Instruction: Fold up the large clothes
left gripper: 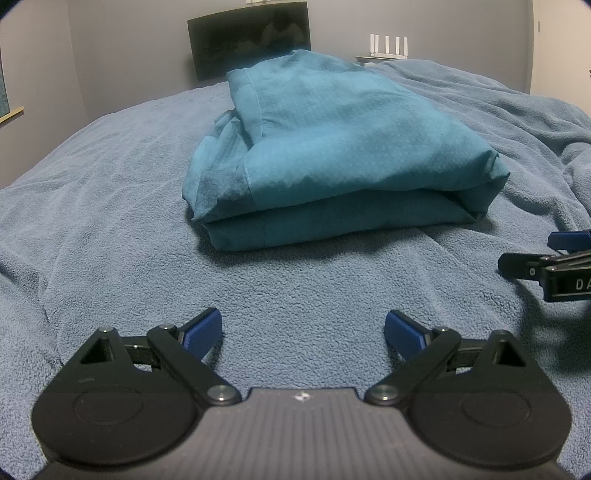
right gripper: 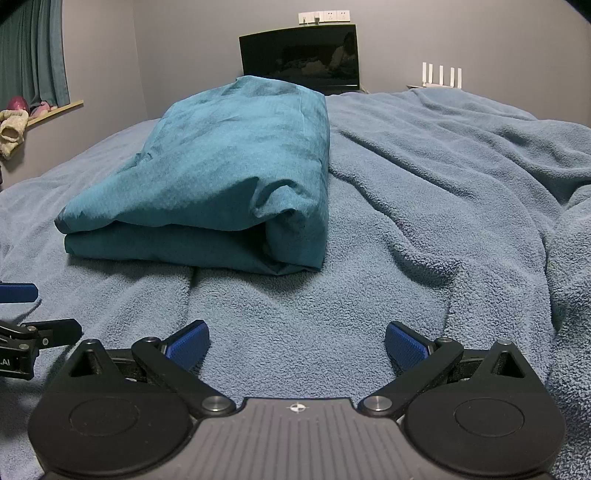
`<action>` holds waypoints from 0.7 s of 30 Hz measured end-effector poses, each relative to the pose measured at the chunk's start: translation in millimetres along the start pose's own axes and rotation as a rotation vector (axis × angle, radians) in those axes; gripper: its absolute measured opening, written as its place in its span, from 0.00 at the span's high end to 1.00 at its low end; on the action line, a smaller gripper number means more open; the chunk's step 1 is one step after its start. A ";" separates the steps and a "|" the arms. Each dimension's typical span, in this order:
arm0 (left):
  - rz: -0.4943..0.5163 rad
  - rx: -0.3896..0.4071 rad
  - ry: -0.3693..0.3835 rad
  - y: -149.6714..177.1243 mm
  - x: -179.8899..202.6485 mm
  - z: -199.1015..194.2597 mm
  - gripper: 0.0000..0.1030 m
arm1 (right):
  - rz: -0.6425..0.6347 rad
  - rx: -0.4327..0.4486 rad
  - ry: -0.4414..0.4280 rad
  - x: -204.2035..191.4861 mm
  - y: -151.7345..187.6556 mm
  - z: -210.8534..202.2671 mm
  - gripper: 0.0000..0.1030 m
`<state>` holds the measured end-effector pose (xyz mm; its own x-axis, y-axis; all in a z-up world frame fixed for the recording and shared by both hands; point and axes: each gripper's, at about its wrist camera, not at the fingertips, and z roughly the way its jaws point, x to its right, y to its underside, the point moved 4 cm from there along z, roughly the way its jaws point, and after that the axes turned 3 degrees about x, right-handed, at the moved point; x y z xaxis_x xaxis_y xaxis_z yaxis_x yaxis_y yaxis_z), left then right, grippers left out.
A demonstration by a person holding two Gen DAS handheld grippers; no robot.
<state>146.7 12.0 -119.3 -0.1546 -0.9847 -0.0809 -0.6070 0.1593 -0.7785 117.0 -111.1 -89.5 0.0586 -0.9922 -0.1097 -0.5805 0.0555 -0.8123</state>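
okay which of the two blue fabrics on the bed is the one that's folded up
The teal garment, folded into a neat stack of layers. The paler blue blanket lies spread and wrinkled beneath it, covering the bed.

A bed covered by a rumpled blue fleece blanket [right gripper: 443,177] is seen filling the lower part of both views. Behind it, grey walls [right gripper: 184,37] are met by a dark monitor [right gripper: 299,59], above which a row of white wall sockets [right gripper: 324,16] is mounted, and a white router with upright antennas [right gripper: 441,75] is set to its right. At the left, a teal curtain [right gripper: 33,51] is hung above a wooden ledge [right gripper: 55,110] on which soft items are piled; the light is dim.
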 end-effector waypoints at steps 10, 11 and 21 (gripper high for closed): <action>-0.001 0.000 -0.001 -0.1 0.5 0.2 0.07 | -0.001 -0.002 0.001 0.0 0.3 0.2 0.00; -0.001 -0.001 -0.001 -0.2 0.6 0.2 0.07 | -0.001 -0.002 0.001 0.0 0.3 0.1 0.00; -0.001 -0.001 0.001 0.0 0.5 0.2 0.07 | -0.001 -0.005 0.001 0.9 1.2 -0.1 0.00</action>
<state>146.8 11.5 -119.4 -0.1549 -0.9848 -0.0790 -0.6077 0.1580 -0.7783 116.3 -111.9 -90.5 0.0587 -0.9924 -0.1083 -0.5843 0.0538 -0.8097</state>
